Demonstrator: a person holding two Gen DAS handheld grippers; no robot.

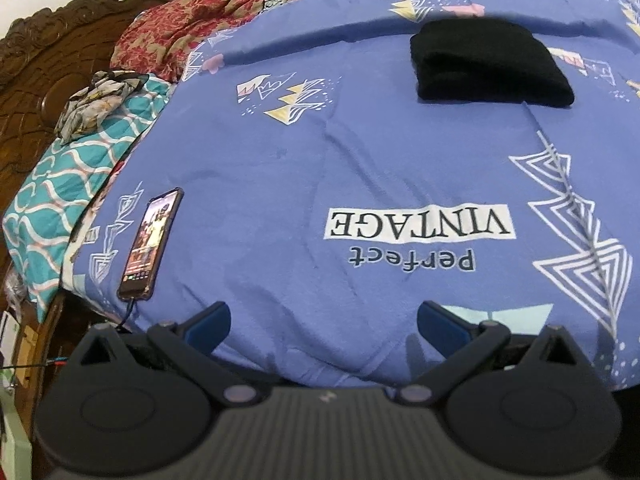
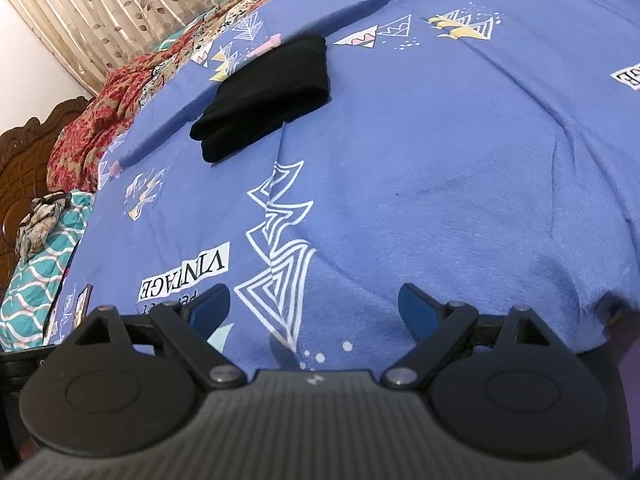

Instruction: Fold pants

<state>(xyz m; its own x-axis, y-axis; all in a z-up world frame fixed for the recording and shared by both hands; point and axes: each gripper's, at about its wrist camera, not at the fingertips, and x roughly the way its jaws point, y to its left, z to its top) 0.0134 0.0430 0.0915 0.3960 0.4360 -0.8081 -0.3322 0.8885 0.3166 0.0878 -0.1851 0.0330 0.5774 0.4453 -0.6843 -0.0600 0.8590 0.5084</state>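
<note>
The black pants (image 1: 490,62) lie folded into a compact stack on the blue printed bedsheet (image 1: 360,152), far from both grippers. They also show in the right wrist view (image 2: 266,96) at the upper left. My left gripper (image 1: 323,326) is open and empty, held near the bed's front edge. My right gripper (image 2: 316,308) is open and empty, also near the front edge, well short of the pants.
A phone (image 1: 151,246) with a lit screen and a cable lies at the bed's left edge. A teal patterned pillow (image 1: 60,196) with a crumpled cloth (image 1: 96,102) on it sits left. A red floral blanket (image 1: 192,20) lies at the back. A carved wooden headboard (image 1: 36,64) stands left.
</note>
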